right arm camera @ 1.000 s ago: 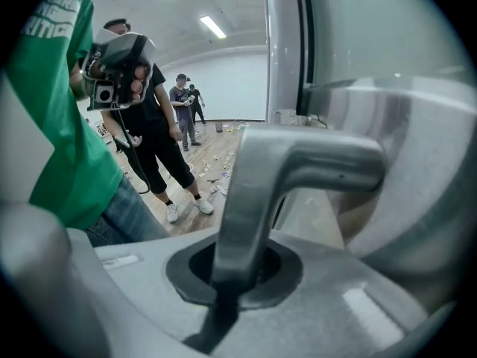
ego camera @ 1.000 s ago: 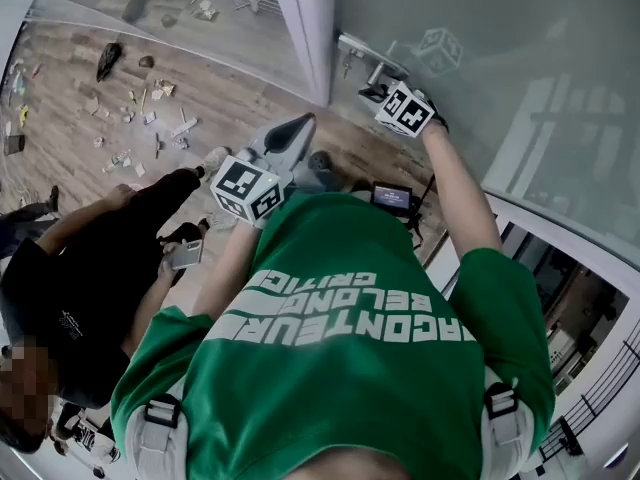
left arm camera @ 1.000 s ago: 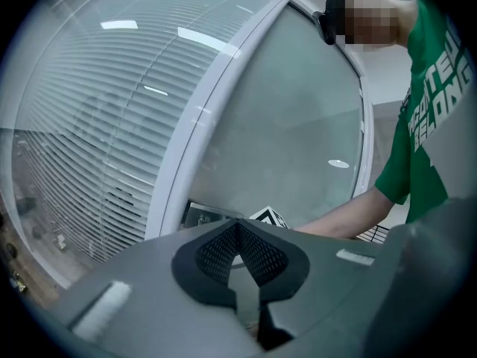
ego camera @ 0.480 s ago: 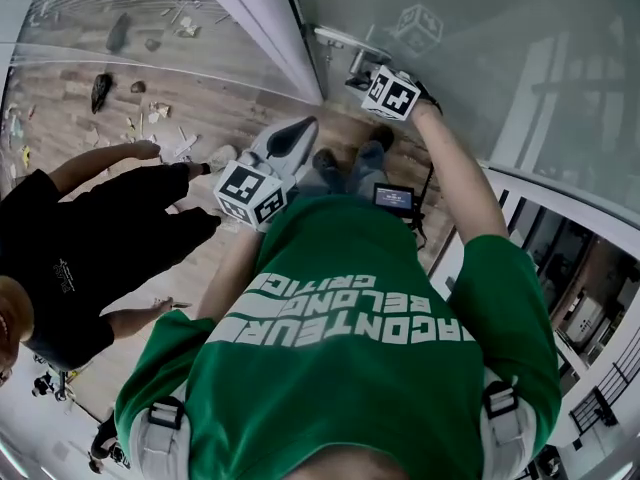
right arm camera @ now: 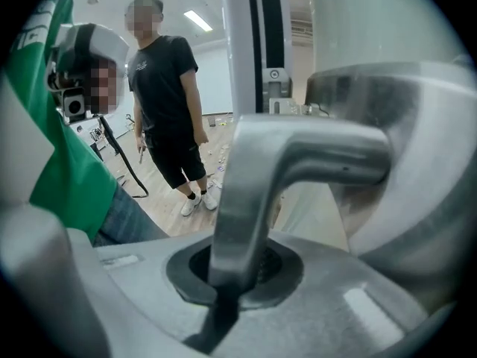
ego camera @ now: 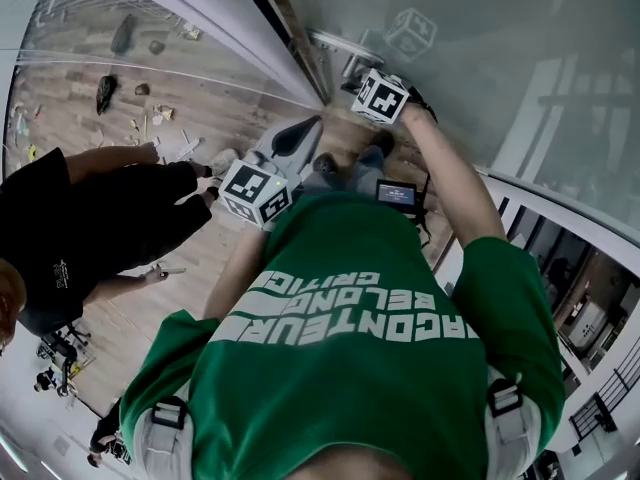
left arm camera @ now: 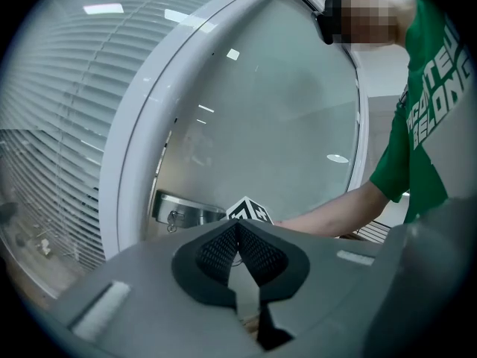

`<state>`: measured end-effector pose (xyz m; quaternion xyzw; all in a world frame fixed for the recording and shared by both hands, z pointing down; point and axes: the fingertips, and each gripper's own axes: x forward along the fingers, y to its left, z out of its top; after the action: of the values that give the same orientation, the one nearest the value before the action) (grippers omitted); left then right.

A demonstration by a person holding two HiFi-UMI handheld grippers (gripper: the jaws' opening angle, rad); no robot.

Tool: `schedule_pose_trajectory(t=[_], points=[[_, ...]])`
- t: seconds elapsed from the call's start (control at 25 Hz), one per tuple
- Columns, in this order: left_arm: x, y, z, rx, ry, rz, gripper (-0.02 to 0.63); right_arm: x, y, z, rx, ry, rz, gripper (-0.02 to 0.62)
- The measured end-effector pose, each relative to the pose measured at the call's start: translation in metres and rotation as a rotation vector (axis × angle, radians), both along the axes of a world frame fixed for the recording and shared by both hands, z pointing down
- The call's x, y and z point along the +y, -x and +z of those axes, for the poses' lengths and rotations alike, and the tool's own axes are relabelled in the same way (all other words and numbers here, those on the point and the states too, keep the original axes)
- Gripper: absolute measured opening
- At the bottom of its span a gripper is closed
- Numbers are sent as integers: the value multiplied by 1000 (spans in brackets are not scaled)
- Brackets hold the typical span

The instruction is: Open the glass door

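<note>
While clamped on the metal door handle point(right arm camera: 298, 159), right gripper point(right arm camera: 235, 263) with both jaws pressed onto the lever, which goes down between the pads. Found at the left edge of the glass door point(ego camera: 480, 48), just beside the white door frame point(ego camera: 235, 13). Between door edge and frame, only a narrow dark strip; not possible to say whether a gap or a seal.

Left gripper point(left arm camera: 238, 233) held apart from the door, pointing toward it, jaws pressed together at the tips with nothing between. Ahead of it, in the left gripper view, one metal lock plate point(left arm camera: 182, 209) on the door with a small key point(left arm camera: 173, 219) hanging below.

Counted: two grippers, one marker cube on each; one handle; one lock plate; one small screen point(ego camera: 397, 196) at the waist of the green shirt point(ego camera: 350, 368); one person in black point(ego camera: 90, 223) standing near, at the left side.

For moving: bare wooden floor point(ego camera: 180, 293) between the green shirt and the person in black. Farther off, small scattered bits point(ego camera: 150, 118) lying on the floor. At the right, closed in by the frosted pane of the door, with a railing point(ego camera: 600, 388) below it.
</note>
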<state>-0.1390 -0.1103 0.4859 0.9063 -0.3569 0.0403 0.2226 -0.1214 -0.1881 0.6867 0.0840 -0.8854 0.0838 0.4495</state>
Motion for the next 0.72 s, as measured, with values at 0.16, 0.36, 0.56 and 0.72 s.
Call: schedule_pose_trajectory(t=[0.16, 0.36, 0.56, 0.72], points=[[-3, -4, -7, 18, -19, -1, 11, -1, 0, -3, 47, -2, 10, -11], [-9, -8, -2, 21, -14, -17, 10, -11, -4, -1, 86, 11, 32, -11], [-11, -10, 6, 16, 5, -20, 11, -29, -9, 4, 107, 14, 61, -8], [-13, -15, 6, 11, 11, -18, 11, -45, -13, -4, 116, -3, 71, -8]])
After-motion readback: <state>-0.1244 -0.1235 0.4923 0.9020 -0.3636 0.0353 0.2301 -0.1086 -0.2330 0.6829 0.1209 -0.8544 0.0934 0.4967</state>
